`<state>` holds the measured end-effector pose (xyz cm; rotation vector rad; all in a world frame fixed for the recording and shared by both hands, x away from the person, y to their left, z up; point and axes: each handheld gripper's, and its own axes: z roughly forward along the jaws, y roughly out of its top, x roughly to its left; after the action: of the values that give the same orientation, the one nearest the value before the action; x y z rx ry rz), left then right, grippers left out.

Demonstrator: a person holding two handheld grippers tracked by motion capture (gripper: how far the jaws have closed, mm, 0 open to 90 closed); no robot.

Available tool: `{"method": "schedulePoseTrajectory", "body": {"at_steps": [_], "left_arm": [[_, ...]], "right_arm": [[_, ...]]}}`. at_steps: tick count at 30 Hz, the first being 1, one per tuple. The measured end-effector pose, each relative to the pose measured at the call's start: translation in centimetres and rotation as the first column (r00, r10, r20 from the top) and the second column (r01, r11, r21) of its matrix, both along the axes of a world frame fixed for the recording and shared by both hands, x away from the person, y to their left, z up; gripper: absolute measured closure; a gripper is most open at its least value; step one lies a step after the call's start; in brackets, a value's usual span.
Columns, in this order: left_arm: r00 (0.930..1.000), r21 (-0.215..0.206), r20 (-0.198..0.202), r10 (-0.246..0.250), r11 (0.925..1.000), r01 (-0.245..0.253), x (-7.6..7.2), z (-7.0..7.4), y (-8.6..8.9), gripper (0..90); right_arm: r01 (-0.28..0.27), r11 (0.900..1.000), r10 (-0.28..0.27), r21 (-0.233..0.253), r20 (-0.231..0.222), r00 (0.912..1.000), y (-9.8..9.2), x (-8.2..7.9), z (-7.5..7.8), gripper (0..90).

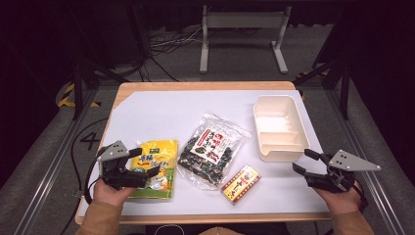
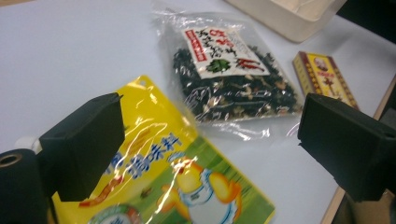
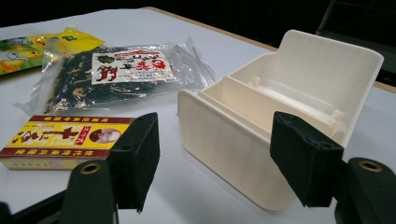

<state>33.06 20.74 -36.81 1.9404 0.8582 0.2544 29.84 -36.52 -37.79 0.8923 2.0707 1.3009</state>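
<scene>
— What's the surface I'm working over?

— I see a wooden table under a white sheet. Four things lie flat on it. At the centre, a clear bag of dark dried food. At nine o'clock from it, a yellow pouch. At five o'clock, a small red-and-yellow box. At two o'clock, a cream divided tray, probably holding nothing, though its far compartment is washed out.

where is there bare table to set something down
The far left of the white table, beyond the yellow pouch and clear seaweed bag, is bare. It is crowded from the pouch to the red-yellow box and cream plastic bin.
</scene>
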Motion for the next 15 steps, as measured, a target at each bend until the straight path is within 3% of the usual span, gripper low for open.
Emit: {"method": "schedulePoseTrajectory", "body": {"at_steps": [5,12,15], "left_arm": [[0.9993,-0.011,0.017,-0.032,0.9994,0.032,1.3,0.8,-2.3,9.7],[0.9965,-0.033,0.012,-0.082,0.9960,0.083,3.4,2.0,-5.5,8.8],[0.9957,-0.019,0.003,-0.092,0.9956,0.092,4.3,2.3,-6.7,8.4]], "right_arm": [[0.003,1.000,-0.003,0.003,-0.004,1.0000,-0.2,-0.1,-0.1,33.0],[0.008,1.000,-0.008,-0.002,-0.003,1.0000,-0.4,-0.3,-0.2,32.6],[0.008,1.000,-0.008,-0.003,-0.007,0.9999,-0.4,-0.2,-0.3,32.4]]}}
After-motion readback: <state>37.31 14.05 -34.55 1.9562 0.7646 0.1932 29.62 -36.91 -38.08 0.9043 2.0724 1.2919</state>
